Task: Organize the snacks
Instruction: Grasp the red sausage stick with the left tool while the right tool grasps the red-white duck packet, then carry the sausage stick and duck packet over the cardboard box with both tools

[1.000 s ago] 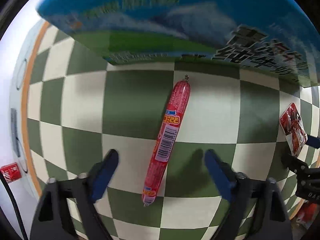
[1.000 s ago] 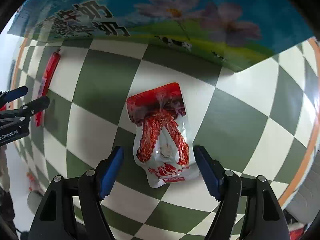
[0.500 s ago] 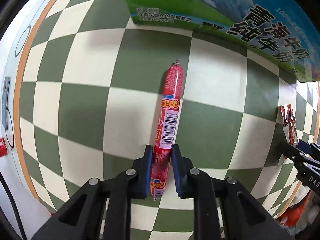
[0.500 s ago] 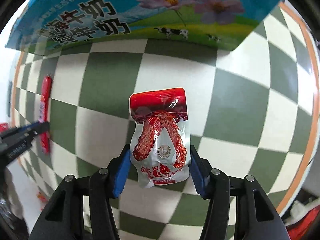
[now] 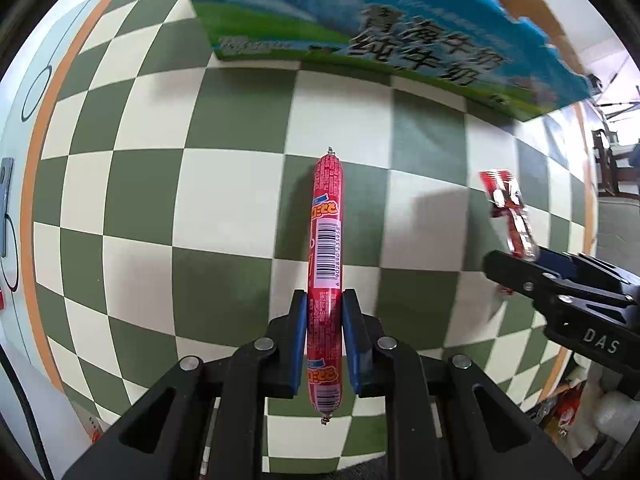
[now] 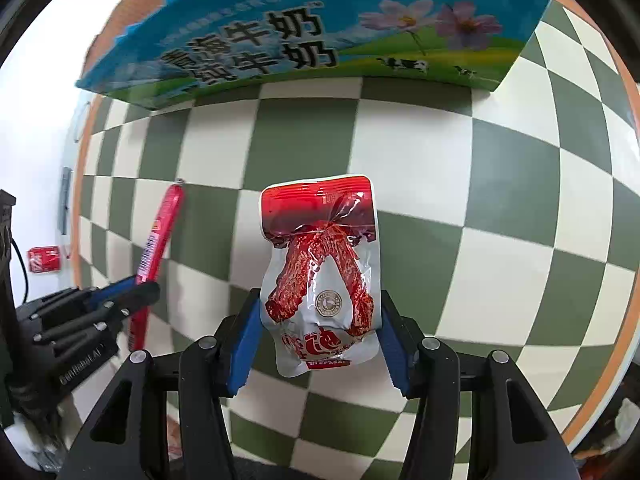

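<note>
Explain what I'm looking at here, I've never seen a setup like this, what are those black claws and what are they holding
Those black claws are two hand-held grippers; a person carries one in each hand. Each has a wide-angle camera looking along its two fingers, so there are two rounded pictures.

In the left gripper's view, the left gripper is shut on a long red sausage stick. The other claw shows at its right edge.

In the right gripper's view, the right gripper is shut on a red and white snack pouch with pictured meat strips.

Both jaws have just closed on their snacks. Below is a green and white checkered tabletop. A blue milk carton box stands at the far side, with some snacks apparently inside.
</note>
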Available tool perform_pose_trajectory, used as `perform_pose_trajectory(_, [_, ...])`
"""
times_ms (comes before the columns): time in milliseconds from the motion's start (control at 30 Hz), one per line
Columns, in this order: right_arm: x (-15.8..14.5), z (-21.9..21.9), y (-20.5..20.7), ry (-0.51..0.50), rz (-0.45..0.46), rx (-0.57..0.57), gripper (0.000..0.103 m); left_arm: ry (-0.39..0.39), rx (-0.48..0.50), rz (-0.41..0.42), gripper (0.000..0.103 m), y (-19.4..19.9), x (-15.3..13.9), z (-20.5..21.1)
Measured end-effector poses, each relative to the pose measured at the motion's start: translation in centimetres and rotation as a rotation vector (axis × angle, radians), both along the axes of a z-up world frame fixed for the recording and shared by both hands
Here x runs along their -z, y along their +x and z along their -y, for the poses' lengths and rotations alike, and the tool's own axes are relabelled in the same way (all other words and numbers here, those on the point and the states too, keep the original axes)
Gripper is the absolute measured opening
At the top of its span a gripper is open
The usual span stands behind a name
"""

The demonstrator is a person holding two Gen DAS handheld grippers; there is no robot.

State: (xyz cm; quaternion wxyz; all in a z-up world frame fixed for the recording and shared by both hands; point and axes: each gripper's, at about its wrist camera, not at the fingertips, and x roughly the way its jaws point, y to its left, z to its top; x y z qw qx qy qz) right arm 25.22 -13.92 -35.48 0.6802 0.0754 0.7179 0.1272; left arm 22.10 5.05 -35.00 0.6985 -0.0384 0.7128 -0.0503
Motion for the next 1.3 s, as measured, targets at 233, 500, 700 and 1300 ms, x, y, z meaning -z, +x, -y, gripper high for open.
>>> perform_pose_trajectory(233, [-3.0, -0.5, -0.2, 0.068, 0.032, 0.017, 0.057, -0.050, 0.041, 0.060, 0.015, -0.3, -5.0, 0.9])
perform_pose_trajectory(500, [-11.3, 2.5, 1.5, 0.152, 0.143, 0.050, 0.057, -0.103, 0.073, 0.199, 0.015, 2.3, -12.9, 2.7])
perform_pose_trajectory(700, [-16.9, 4.2, 5.5, 0.209, 0.239, 0.105, 0.057, -0.119, 0.080, 0.289, 0.015, 7.7, -17.1, 4.3])
perform_pose_trajectory(1300, [-10.5, 6.7, 22.5, 0.150, 0.165, 0.235, 0.057, -0.130, 0.046, 0.097, 0.015, 27.7, -8.7, 7.0])
